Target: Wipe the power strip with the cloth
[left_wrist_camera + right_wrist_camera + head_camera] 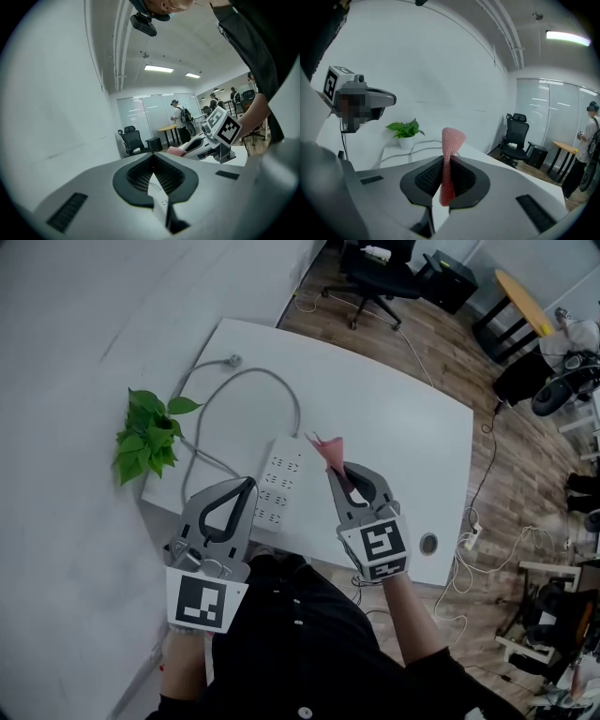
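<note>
The white power strip [281,482] lies on the white table [403,427], its grey cable [246,379] looping toward the far left corner. My right gripper [333,471] is shut on a pink cloth [327,450], held just right of the strip and raised above the table. The right gripper view shows the cloth [452,140] pinched between the jaws [445,164] and sticking up past them. My left gripper [249,484] hovers at the strip's near left end, shut with nothing in it [152,158]. The strip is hidden in both gripper views.
A potted green plant [150,432] sits at the table's left edge. A round cable hole [428,543] is near the front right corner. Beyond the table stand an office chair [375,277] and black tables [511,306]; cables trail on the wooden floor [487,465].
</note>
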Demonstrator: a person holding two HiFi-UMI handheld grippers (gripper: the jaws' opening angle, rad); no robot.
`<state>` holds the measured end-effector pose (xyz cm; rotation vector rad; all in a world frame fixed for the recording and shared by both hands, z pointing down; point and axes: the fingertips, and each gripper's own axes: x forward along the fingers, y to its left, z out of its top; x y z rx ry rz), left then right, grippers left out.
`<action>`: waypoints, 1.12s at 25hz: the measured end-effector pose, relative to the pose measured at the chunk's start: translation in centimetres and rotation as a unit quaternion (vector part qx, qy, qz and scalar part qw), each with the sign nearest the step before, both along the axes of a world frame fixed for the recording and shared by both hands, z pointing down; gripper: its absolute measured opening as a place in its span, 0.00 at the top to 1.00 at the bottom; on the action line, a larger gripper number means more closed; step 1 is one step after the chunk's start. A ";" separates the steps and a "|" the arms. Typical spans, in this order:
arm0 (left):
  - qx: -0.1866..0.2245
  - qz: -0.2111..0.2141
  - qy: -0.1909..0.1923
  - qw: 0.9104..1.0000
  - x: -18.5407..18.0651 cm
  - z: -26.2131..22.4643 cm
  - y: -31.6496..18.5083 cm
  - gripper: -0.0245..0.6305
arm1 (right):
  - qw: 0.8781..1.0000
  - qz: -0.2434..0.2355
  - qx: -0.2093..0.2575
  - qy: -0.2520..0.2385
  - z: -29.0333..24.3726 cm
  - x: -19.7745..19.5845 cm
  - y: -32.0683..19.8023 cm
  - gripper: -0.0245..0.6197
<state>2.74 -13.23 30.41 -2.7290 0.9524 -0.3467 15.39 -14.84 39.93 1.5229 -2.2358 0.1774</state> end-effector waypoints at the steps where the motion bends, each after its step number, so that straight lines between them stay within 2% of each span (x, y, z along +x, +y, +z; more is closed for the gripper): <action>1: 0.001 -0.004 -0.001 1.000 -0.1 0.0 0.0 0.94 | 1.000 -0.002 -0.003 0.003 0.4 0.1 -0.4 0.89; 13: -0.006 -0.065 0.000 0.998 -2.5 0.1 1.0 0.94 | 0.997 -0.031 -0.068 0.034 7.4 0.9 -4.7 0.89; 20: -0.008 -0.090 -0.010 0.996 -4.3 0.5 1.5 0.94 | 0.992 -0.018 -0.125 0.022 12.5 0.9 -6.2 0.89; 28: -0.014 -0.113 -0.017 0.993 -5.8 1.0 1.8 0.94 | 0.986 -0.038 -0.157 0.030 15.4 -0.2 -6.8 0.89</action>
